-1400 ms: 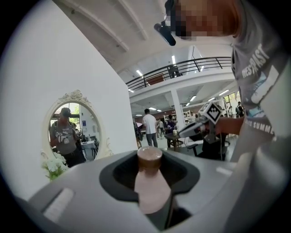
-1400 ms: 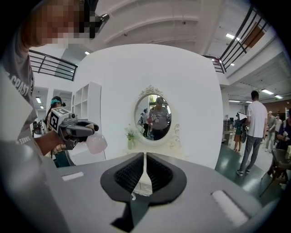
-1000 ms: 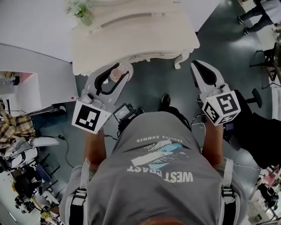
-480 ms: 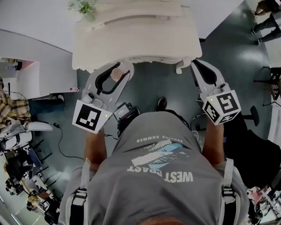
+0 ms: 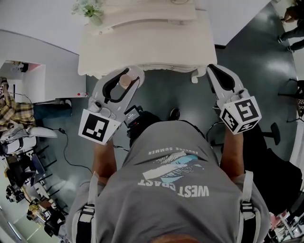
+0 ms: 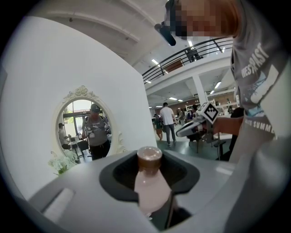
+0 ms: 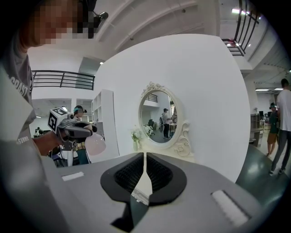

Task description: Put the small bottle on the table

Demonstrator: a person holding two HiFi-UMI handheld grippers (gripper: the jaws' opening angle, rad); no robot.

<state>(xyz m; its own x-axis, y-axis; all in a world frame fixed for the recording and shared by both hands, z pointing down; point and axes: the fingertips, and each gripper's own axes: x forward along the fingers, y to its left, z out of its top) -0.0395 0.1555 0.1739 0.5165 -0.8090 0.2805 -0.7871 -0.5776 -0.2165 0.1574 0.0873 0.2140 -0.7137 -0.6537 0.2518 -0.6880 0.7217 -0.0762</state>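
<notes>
A small pink bottle (image 6: pixel 151 186) with a brown cap is clamped between the jaws of my left gripper (image 5: pixel 124 80), which is shut on it. In the head view the bottle (image 5: pixel 125 80) hangs just in front of the near edge of the cream ornate table (image 5: pixel 152 45), above the dark floor. My right gripper (image 5: pixel 222 76) is shut with nothing between its jaws, also just short of the table's near edge, at the right. From the right gripper view the left gripper (image 7: pixel 72 129) shows with the pink bottle (image 7: pixel 94 144) in it.
A small vase of flowers (image 5: pixel 89 10) stands at the table's back left. An oval mirror (image 7: pixel 156 116) stands on the table against a white curved wall. Cables and a white cabinet (image 5: pixel 35 83) lie to the left, a dark chair (image 5: pixel 275 156) to the right. People walk in the background.
The view has shifted so that the table lies a little nearer to both grippers. The left gripper still holds the bottle; the right stays shut.
</notes>
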